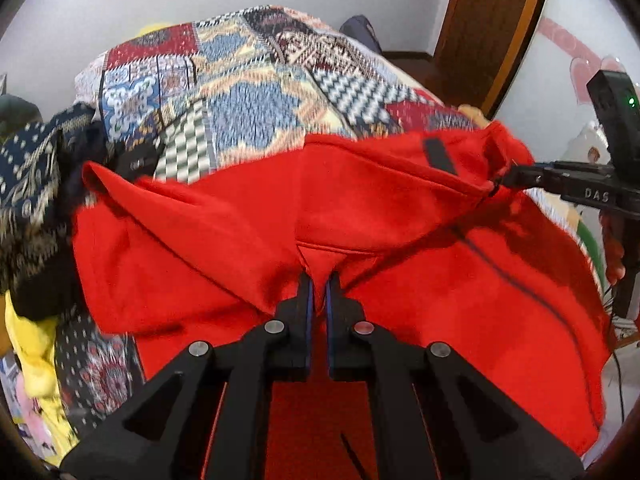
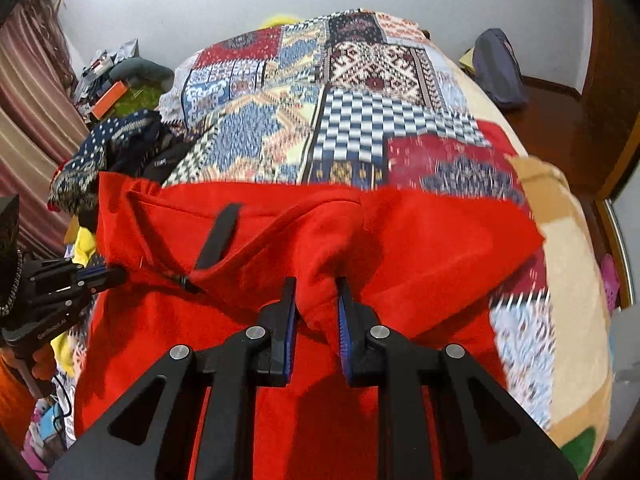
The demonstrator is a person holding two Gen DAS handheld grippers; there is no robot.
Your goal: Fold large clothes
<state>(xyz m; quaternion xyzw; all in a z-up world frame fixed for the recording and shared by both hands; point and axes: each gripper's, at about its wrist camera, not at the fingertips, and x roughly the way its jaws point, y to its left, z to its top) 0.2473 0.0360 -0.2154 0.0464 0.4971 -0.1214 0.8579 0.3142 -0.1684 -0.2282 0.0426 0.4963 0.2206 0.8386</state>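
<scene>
A large red fleece jacket [image 1: 420,312] [image 2: 432,240] with a dark zip line and a black tab [image 1: 438,156] [image 2: 220,236] lies bunched over the near part of a bed. My left gripper [image 1: 319,278] is shut on a pinch of its red fabric; in the right wrist view it shows at the left edge [image 2: 120,274], clamped on the jacket's rim. My right gripper [image 2: 316,282] is shut on a thick fold of the same jacket, and it shows at the right in the left wrist view [image 1: 508,178]. The stretch of jacket between the grippers hangs lifted off the bed.
A patchwork quilt [image 1: 240,120] [image 2: 360,120] covers the bed beyond the jacket. A heap of dark patterned clothes [image 1: 32,168] [image 2: 100,148] and a yellow garment [image 1: 32,352] lie at the left. A wooden door [image 1: 492,20], a dark backpack [image 2: 496,68] and floor clutter [image 2: 108,92] surround the bed.
</scene>
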